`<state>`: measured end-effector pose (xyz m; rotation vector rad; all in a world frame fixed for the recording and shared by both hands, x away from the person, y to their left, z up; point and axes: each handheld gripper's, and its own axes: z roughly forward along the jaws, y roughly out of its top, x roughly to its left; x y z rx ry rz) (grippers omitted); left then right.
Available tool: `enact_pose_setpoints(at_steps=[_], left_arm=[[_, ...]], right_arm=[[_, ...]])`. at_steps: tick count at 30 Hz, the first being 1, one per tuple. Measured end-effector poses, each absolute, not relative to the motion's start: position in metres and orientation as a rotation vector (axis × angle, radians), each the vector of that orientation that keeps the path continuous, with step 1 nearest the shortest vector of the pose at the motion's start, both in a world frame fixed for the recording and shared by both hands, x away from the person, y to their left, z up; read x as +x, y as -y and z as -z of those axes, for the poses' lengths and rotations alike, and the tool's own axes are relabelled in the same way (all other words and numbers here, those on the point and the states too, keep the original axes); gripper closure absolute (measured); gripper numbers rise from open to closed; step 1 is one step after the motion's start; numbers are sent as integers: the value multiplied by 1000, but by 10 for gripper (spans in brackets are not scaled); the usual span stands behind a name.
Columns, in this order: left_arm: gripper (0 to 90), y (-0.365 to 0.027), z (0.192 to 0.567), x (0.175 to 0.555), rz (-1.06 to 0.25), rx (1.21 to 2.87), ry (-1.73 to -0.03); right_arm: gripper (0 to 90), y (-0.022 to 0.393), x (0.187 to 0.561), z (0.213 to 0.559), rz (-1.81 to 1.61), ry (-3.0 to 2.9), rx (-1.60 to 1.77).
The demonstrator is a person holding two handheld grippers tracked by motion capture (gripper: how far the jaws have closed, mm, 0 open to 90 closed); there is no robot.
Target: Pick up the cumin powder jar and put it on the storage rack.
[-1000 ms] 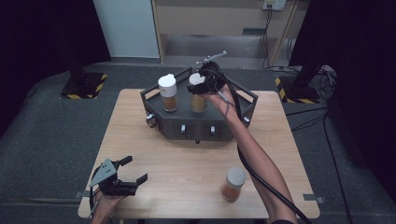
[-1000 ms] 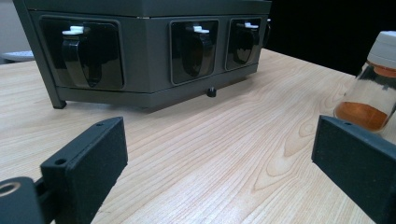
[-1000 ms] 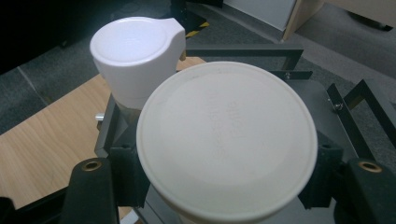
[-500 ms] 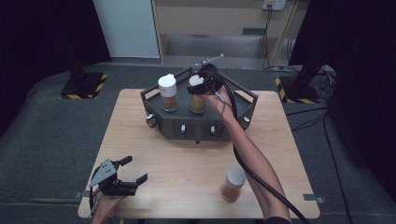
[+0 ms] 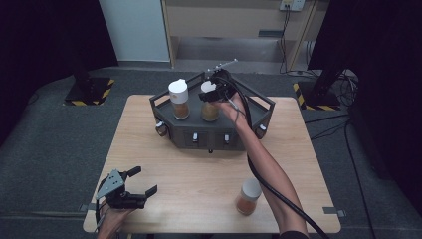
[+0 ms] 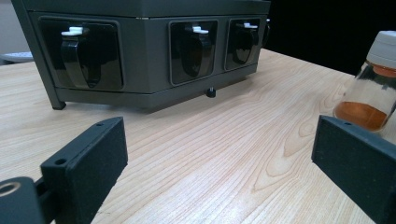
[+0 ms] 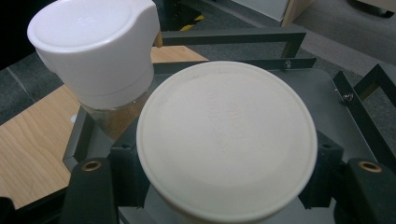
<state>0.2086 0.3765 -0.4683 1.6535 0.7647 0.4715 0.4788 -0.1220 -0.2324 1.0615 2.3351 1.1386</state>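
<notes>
On the dark grey angular metal rack (image 5: 211,134), the right claw (image 5: 211,93) gripped the round off-white lid of a glass jar of brown powder (image 7: 226,140) beside a white-capped twin jar (image 5: 178,98), while the left claw (image 5: 130,185) rested open on the pale wood-grain desk (image 5: 199,174) near a third jar (image 5: 247,196).

A glass spice jar (image 5: 209,103) with a round, flat, off-white lid (image 7: 227,140) stands upright in the dark grey rack (image 5: 256,115) at the far side of the wooden table. It holds orange-brown powder. Seen from above in the right gripper view, its lid sits between the two black jaws, which press on its sides. Just beside it, on its left in the high view, stands a second jar (image 5: 178,99) of the same powder, also upright, with a taller white cap.
</notes>
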Motion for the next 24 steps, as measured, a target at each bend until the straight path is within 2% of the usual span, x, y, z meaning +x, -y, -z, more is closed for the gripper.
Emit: enact_pose_setpoints(at_steps=[12, 18, 24], left_arm=[[25, -376, 468, 209, -472, 1659, -762], [25, -376, 468, 209, -472, 1660, -762], [25, -376, 468, 209, -472, 1661, -760]], right_arm=[[325, 126, 479, 235, -1155, -2334, 1055], [174, 127, 473, 229, -1165, -2311, 1053], [138, 137, 458, 216, -1194, -2276, 1039]])
